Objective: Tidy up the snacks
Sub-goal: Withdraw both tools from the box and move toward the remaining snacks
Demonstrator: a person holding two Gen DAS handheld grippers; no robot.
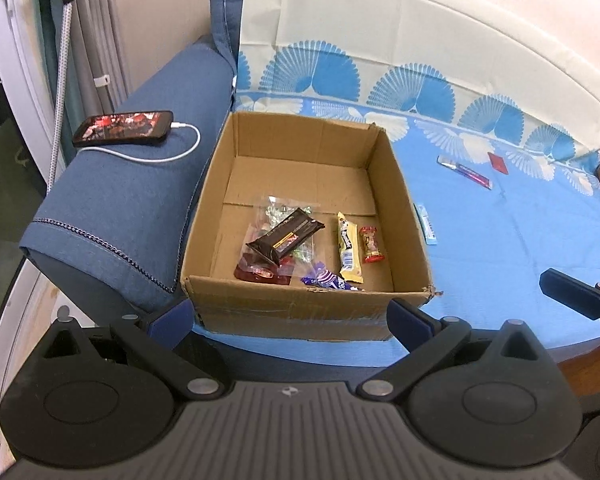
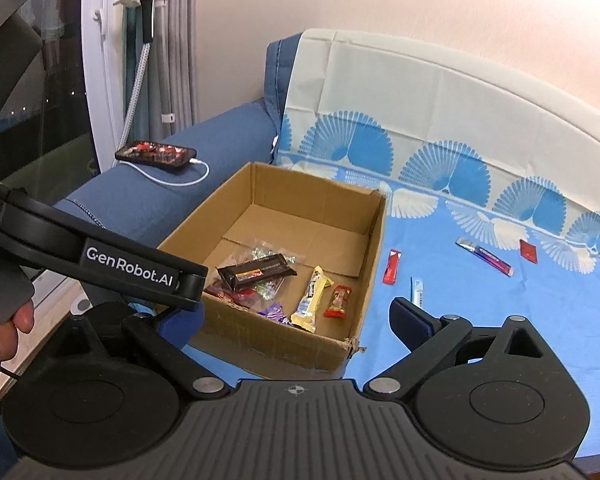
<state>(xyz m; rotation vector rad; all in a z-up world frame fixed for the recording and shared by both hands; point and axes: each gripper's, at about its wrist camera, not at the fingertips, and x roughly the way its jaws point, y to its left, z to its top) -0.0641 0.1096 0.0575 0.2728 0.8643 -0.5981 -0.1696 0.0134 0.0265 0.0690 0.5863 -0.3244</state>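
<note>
An open cardboard box sits on the blue sheet and holds several snacks: a dark brown bar, a yellow bar, a small red candy, a purple wrapper and clear candy bags. Loose snacks lie on the sheet: a red stick, a light blue packet, a purple-silver stick and a red square packet. My left gripper is open and empty before the box. My right gripper is open and empty.
A phone on a white charging cable lies on the blue sofa arm left of the box. The patterned sheet covers the seat and backrest. A window frame and curtain stand at the left.
</note>
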